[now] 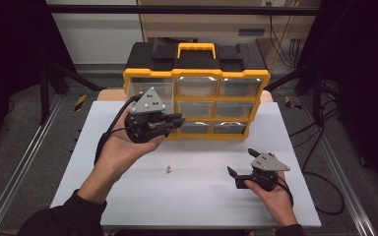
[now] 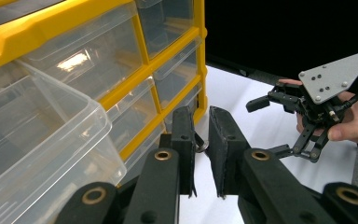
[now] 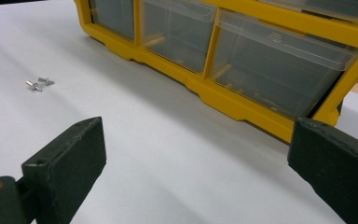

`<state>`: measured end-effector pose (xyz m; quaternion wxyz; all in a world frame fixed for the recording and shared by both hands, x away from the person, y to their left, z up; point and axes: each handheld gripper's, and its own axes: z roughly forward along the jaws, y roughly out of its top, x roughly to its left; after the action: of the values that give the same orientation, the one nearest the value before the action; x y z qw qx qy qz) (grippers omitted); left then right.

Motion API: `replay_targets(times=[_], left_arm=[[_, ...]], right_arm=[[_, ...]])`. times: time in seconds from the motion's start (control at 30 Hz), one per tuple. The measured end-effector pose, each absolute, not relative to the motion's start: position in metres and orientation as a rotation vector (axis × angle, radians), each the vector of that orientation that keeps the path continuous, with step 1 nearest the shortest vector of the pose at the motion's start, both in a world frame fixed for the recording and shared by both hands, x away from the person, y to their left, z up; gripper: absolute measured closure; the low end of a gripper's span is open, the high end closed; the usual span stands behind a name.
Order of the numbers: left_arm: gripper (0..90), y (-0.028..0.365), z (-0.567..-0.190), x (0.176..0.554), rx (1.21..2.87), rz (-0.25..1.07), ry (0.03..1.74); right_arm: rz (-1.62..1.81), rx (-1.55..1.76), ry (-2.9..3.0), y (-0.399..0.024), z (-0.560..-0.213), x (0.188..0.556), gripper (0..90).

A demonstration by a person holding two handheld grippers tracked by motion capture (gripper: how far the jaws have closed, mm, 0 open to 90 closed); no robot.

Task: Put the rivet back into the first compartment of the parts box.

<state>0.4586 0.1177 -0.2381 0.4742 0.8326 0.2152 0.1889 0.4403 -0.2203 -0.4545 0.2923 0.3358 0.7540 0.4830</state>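
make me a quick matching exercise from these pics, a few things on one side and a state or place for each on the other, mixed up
Things:
1. left gripper
2. right gripper
3. loose screws
4. clear drawer

States or places:
A. pulled out of the yellow organizer
B. jaws wide open, nothing between them
C. lying on the white table
D. jaws nearly closed on a small metal part

Pairs: 1-D, 2-B, 3-C, 4-A

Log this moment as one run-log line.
left gripper: shut on small metal part, beside pulled-out drawer | right gripper: open, empty | screws: on table
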Motion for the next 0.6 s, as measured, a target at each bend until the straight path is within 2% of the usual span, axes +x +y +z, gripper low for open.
replay_targets(times=[0.6], left_arm=[[80.2, 0.124, -0.224, 0.461, 1.985, 0.474, 0.545]], right_arm=[[1.287, 0.891, 2.009, -0.22, -0.454, 0.44, 4.4]])
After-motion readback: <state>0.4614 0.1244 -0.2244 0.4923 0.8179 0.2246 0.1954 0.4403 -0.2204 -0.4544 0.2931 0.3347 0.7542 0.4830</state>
